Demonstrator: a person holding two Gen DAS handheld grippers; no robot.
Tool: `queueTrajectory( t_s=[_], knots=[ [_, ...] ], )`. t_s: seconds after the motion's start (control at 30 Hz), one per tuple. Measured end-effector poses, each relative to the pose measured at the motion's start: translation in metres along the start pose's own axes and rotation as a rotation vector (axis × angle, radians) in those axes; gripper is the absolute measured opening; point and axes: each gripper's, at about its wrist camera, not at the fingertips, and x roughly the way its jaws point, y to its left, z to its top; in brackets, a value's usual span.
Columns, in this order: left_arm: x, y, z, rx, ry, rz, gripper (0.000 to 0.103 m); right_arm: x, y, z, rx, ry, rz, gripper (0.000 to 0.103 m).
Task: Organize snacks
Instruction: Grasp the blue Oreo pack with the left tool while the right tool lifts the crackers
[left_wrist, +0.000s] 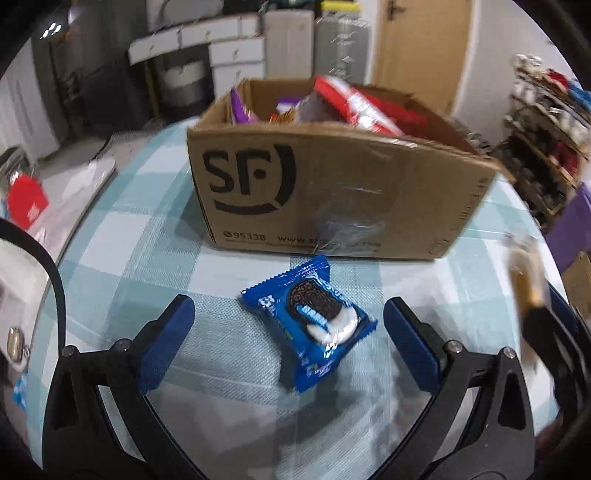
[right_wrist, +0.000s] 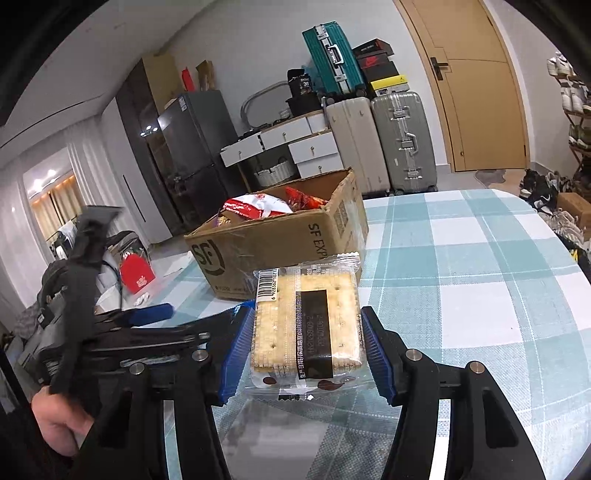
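A blue Oreo packet (left_wrist: 309, 322) lies on the checked tablecloth, just in front of an open cardboard SF box (left_wrist: 332, 199) that holds several snack packs. My left gripper (left_wrist: 291, 332) is open, its blue pads on either side of the Oreo packet and apart from it. My right gripper (right_wrist: 306, 343) is shut on a clear-wrapped cracker pack (right_wrist: 306, 325) and holds it above the table, to the right of the box (right_wrist: 280, 240). The left gripper also shows in the right wrist view (right_wrist: 147, 314), blurred.
The table (right_wrist: 461, 258) has a blue and white checked cloth. Suitcases (right_wrist: 402, 144), drawers and a fridge stand behind. A red bag (right_wrist: 136, 275) lies off the table's left edge. A shoe rack (left_wrist: 546, 140) is at the right.
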Motion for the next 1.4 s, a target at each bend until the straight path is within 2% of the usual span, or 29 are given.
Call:
queueTrajectory(
  t_s=[0.07, 0.2, 0.27, 0.37, 0.4, 0.5, 0.6, 0.7, 0.9, 0.97, 1.13, 1.2, 1.3, 1.4],
  knots=[
    [0.013, -0.004, 0.006, -0.036, 0.052, 0.039, 0.102, -0.002, 0.002, 0.0, -0.003, -0.007, 0.0, 0.059],
    [0.033, -0.009, 0.009, -0.059, 0.099, 0.093, 0.101, -0.001, 0.002, 0.0, -0.009, -0.004, 0.002, 0.059],
    [0.039, -0.009, 0.009, -0.062, 0.107, 0.086, 0.099, -0.001, 0.003, -0.001, -0.011, -0.002, 0.008, 0.059],
    [0.038, -0.006, 0.005, -0.07, 0.105, 0.061, 0.087, -0.001, 0.003, 0.0, -0.018, -0.006, 0.018, 0.059],
    [0.036, -0.005, 0.005, -0.064, 0.104, 0.054, 0.079, -0.001, 0.003, 0.0, -0.02, -0.005, 0.019, 0.059],
    [0.029, -0.003, 0.005, -0.036, 0.085, 0.028, 0.048, 0.0, 0.002, 0.0, -0.02, -0.002, 0.024, 0.059],
    [0.022, -0.004, 0.002, 0.0, 0.09, 0.019, 0.043, 0.002, 0.0, 0.001, -0.022, -0.002, 0.026, 0.059],
    [0.008, -0.005, -0.003, 0.029, 0.077, -0.007, 0.042, 0.001, 0.007, 0.0, -0.061, -0.011, 0.035, 0.059],
    [-0.03, -0.003, -0.012, 0.135, -0.035, 0.039, 0.042, 0.004, 0.018, -0.002, -0.125, -0.009, 0.039, 0.059],
    [-0.038, -0.002, -0.023, 0.135, -0.049, 0.052, 0.042, 0.007, 0.017, -0.002, -0.116, 0.003, 0.028, 0.059],
    [-0.056, 0.006, -0.028, 0.125, -0.076, 0.029, 0.042, 0.006, 0.007, 0.0, -0.062, -0.002, 0.01, 0.059],
    [-0.067, 0.01, -0.029, 0.121, -0.087, 0.022, 0.042, 0.012, 0.007, 0.001, -0.062, 0.022, -0.021, 0.059],
    [-0.088, 0.018, -0.034, 0.111, -0.105, 0.003, 0.042, 0.016, 0.01, 0.001, -0.058, 0.04, -0.007, 0.059],
    [-0.103, 0.029, -0.037, 0.089, -0.131, -0.013, 0.042, 0.014, 0.013, -0.002, -0.019, 0.042, 0.057, 0.059]
  ],
)
